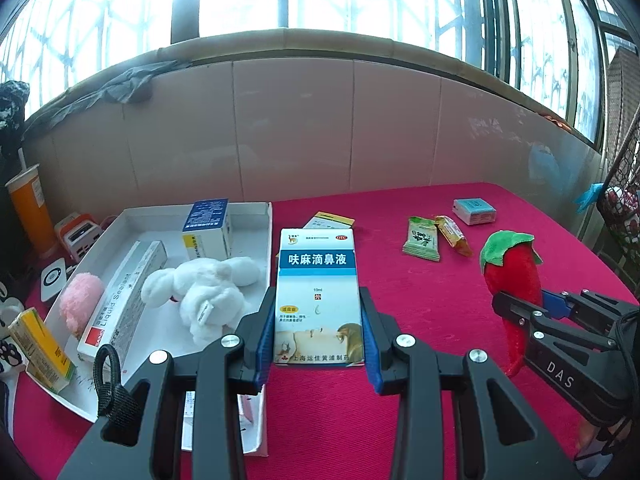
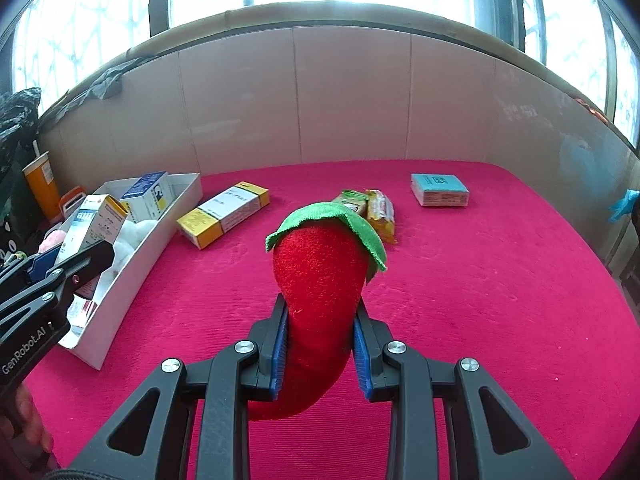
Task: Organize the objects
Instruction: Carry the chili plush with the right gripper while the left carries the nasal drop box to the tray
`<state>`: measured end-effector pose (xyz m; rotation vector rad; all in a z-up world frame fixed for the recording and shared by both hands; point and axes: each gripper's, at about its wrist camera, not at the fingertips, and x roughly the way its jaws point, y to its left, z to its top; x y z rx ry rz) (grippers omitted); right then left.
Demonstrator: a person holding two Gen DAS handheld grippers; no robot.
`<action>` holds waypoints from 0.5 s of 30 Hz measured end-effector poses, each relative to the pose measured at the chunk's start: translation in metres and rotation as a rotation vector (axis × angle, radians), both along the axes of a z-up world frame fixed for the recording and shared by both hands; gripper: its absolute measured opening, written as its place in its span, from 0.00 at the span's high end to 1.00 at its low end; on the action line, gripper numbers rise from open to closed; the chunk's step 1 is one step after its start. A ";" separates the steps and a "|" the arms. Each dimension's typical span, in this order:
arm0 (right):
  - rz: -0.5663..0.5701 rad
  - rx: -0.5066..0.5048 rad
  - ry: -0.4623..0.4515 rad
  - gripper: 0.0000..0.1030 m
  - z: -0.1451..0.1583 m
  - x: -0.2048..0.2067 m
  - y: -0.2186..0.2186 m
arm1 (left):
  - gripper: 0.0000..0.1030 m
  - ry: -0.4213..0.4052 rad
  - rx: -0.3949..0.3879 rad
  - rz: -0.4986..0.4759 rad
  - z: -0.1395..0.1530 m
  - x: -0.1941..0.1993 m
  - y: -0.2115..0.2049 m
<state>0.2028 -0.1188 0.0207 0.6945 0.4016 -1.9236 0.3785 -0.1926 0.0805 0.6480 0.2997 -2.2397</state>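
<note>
Red plush chili (image 2: 320, 300) upright, pinched in right claw (image 2: 320, 344); left claw (image 1: 318, 332) grips upright box (image 1: 318, 296).

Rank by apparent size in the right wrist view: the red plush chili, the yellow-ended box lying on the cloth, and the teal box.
1. red plush chili, largest, though it is held right at the lens, which inflates it.
2. yellow-ended box.
3. teal box, smallest, also farthest away.

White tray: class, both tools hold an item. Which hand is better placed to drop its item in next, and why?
Left, probably. The left tool grips the medicine box right beside the tray. The right tool holds the plush chili farther away, over the red cloth.
</note>
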 end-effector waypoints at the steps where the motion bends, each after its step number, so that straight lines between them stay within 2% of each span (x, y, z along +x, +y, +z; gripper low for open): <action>1: 0.005 0.002 0.001 0.71 0.000 0.002 -0.001 | 0.65 0.003 0.001 0.003 0.000 0.002 -0.001; 15: 0.075 0.009 0.037 0.71 0.011 0.033 -0.021 | 0.65 0.033 0.017 0.054 0.001 0.028 -0.014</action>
